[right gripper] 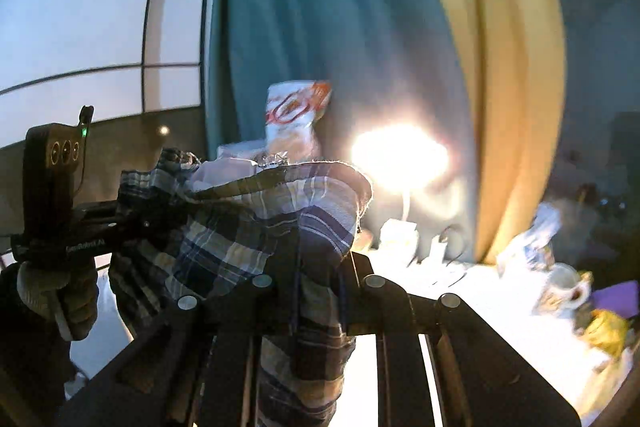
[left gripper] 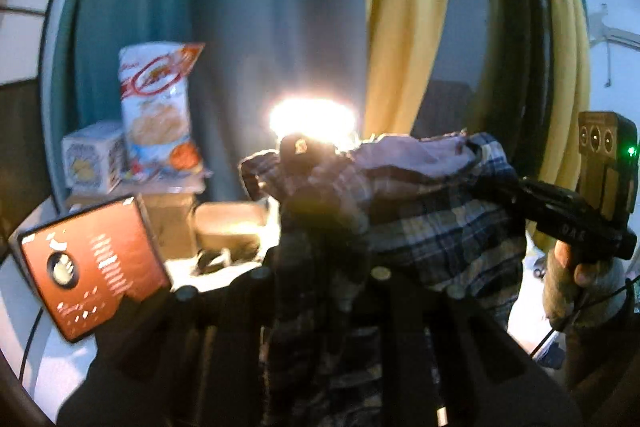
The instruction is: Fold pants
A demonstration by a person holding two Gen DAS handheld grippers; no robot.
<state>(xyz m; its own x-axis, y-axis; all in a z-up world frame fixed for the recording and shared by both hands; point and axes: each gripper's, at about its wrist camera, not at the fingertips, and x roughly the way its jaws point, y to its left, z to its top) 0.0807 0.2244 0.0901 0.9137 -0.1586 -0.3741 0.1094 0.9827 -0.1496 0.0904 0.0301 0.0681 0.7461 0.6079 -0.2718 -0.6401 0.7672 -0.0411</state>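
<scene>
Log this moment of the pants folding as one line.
stage: lifting | left tongs: shut on plaid pants | right tongs: shut on plaid pants | pants: held up, stretched between both

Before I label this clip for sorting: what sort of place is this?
Probably a lived-in room at home: teal curtain and yellow curtain over a window, a snack bag and a mug on a cluttered white table.

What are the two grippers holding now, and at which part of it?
Both hold the plaid pants, lifted off the table: the left gripper and right gripper each grip one side of its open top edge.
</scene>
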